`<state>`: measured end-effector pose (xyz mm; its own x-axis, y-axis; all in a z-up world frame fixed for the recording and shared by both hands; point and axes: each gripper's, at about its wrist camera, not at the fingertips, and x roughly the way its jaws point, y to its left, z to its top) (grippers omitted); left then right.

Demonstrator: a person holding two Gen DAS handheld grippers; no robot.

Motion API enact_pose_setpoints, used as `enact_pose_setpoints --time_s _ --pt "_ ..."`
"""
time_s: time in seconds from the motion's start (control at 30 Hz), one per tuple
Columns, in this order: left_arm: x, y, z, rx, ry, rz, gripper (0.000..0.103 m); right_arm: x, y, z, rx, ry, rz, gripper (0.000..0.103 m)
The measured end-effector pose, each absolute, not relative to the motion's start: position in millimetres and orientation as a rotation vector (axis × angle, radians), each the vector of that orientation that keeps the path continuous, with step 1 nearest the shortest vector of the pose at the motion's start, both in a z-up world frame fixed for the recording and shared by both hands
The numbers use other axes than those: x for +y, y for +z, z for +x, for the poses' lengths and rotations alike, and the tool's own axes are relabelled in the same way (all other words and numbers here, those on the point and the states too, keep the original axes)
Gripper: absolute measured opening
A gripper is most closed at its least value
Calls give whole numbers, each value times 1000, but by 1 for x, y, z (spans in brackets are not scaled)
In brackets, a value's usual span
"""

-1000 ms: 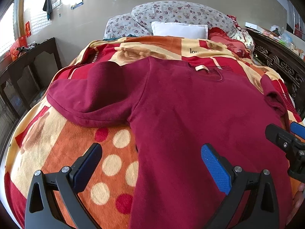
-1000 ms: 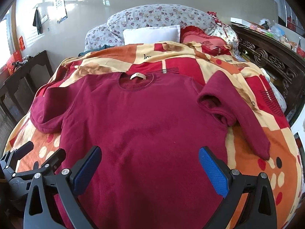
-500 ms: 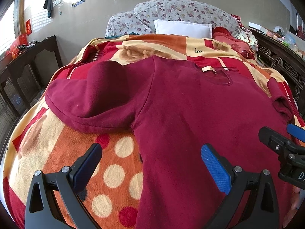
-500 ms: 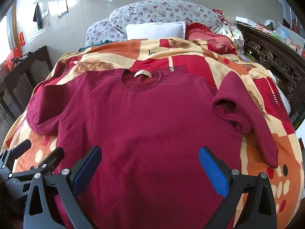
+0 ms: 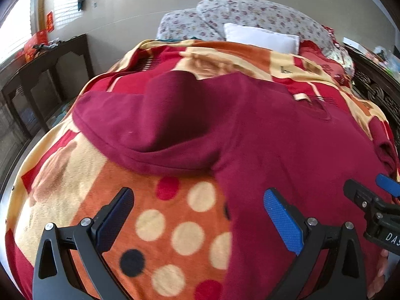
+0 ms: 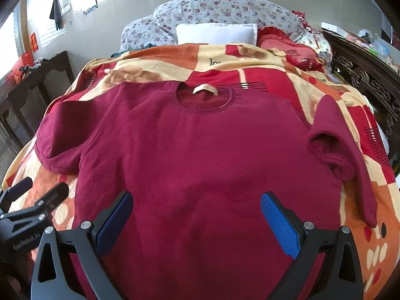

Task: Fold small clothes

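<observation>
A dark red long-sleeved shirt lies spread flat on the bed, collar with a beige label at the far end. Its left sleeve is bunched and folded at the left side, its right sleeve bent down the right side. My left gripper is open and empty, low over the shirt's left edge and the blanket. My right gripper is open and empty over the shirt's lower middle. Each gripper shows in the other's view: the right, the left.
The shirt lies on an orange, red and cream patterned blanket. Floral pillows and a white pillow lie at the bed's head. A dark wooden side table stands to the left, a carved wooden bed rail to the right.
Both grippers have moved forward and lower toward the shirt; the left sleeve looms larger in the left view. The shirt has not moved. Both grippers stay open.
</observation>
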<state>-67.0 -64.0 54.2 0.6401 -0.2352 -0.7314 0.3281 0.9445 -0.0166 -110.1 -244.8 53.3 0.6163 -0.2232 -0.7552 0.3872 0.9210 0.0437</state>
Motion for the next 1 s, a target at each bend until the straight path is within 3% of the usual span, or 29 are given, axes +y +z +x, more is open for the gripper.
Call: enact_pose_setpoints --time_s 0.3,0.83,1.0 --pt "-19 61 -36 822 -264 70 103 -232 50 -98 842 -317 195 103" --pt "136 48 130 903 23 -302 102 -220 47 -91 844 -248 211 103" --pt "155 23 172 980 40 -439 83 -221 47 -91 838 -235 224 103"
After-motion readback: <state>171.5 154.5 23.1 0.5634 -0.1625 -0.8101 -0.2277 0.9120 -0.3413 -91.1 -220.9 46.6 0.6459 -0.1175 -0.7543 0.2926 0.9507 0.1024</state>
